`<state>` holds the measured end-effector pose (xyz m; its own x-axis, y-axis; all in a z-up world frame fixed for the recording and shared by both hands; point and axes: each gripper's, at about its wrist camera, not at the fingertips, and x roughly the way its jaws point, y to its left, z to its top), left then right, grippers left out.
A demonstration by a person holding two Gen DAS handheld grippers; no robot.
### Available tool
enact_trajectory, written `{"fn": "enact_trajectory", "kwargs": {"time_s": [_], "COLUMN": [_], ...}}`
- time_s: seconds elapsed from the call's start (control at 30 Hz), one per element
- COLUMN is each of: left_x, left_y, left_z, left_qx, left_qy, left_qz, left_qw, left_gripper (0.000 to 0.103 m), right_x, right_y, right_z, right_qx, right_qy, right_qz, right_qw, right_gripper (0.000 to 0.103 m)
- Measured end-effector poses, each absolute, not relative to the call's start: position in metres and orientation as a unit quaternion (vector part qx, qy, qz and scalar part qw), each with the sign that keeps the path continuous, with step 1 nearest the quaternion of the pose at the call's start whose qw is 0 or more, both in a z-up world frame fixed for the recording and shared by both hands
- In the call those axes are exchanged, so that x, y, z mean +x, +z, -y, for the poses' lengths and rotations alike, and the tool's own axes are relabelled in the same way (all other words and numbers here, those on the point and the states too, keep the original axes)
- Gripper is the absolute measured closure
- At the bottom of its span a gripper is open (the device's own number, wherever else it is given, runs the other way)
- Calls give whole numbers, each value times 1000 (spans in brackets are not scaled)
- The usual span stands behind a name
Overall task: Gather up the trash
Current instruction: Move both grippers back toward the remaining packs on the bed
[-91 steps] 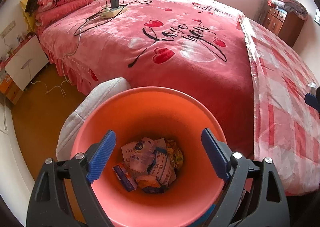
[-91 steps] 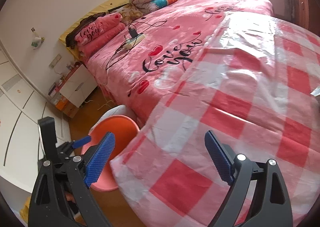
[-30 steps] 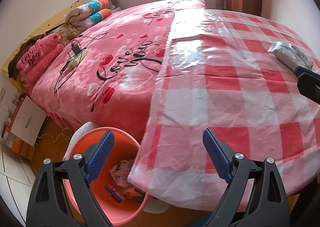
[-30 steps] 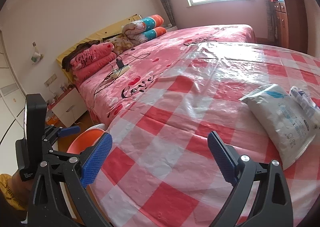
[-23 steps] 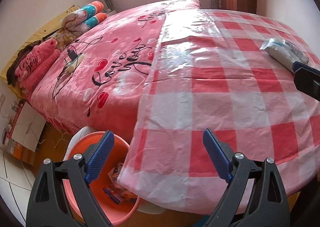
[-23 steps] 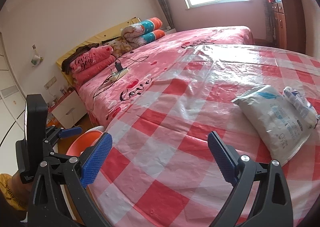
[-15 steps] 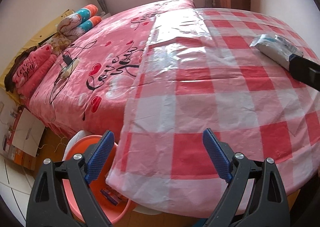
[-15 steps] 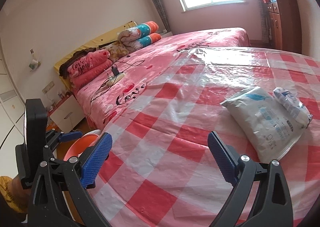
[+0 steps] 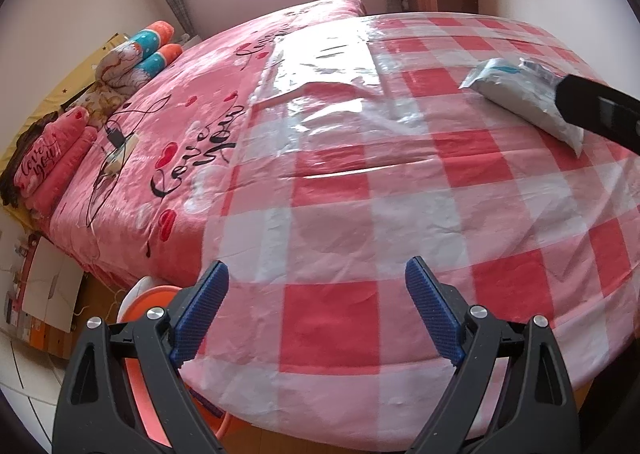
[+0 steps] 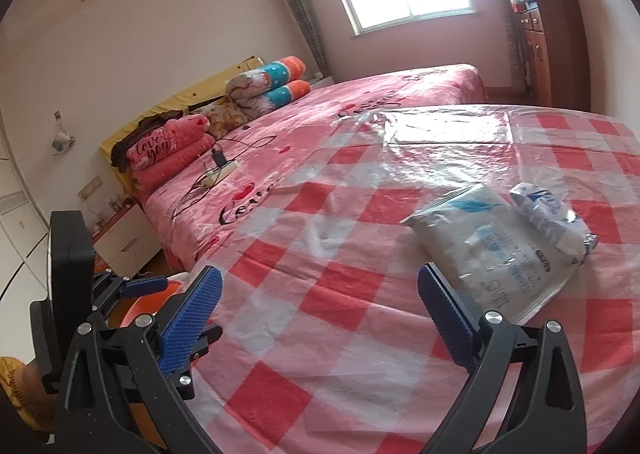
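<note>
To clear the bed, bring the right tool (image 10: 318, 308) over the white packet (image 10: 486, 250) on the checked plastic sheet (image 10: 304, 270) and pinch one edge – both tools gape empty, the left tool (image 9: 316, 306) tilted down near the orange bin (image 9: 138, 358)

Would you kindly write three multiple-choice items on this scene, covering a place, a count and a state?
1. Where is the orange bin?
A. on the bed
B. on the floor by the bed's corner
C. on the dresser

2. How many packets lie on the checked sheet?
A. two
B. four
C. none

3. The right gripper is:
A. shut on a packet
B. shut, empty
C. open, empty

Answers: 1 B, it shows below the sheet's edge; 2 A, a large packet and a small packet side by side; 3 C, its jaws stand apart, nothing between.
</note>
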<state>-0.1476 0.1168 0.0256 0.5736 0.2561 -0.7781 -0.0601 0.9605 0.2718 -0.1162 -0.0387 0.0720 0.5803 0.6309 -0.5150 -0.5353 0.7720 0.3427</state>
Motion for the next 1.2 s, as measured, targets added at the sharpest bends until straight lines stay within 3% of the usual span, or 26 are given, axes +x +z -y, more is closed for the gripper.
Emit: {"fn": "enact_trajectory", "kwargs": {"time_s": [1.2], "left_x": [-115], "left_y": [24], "left_z": [-42], "left_qx": [134], "left_qy": [21], "left_qz": [-447], "left_qw": [884], "left_gripper": [13], "right_x": [-87], "right_y": [67], "right_z": [104], "right_qx": [55], "right_qy": [184], "right_qz": [-314], "right_qw": [930], "right_gripper": [6]}}
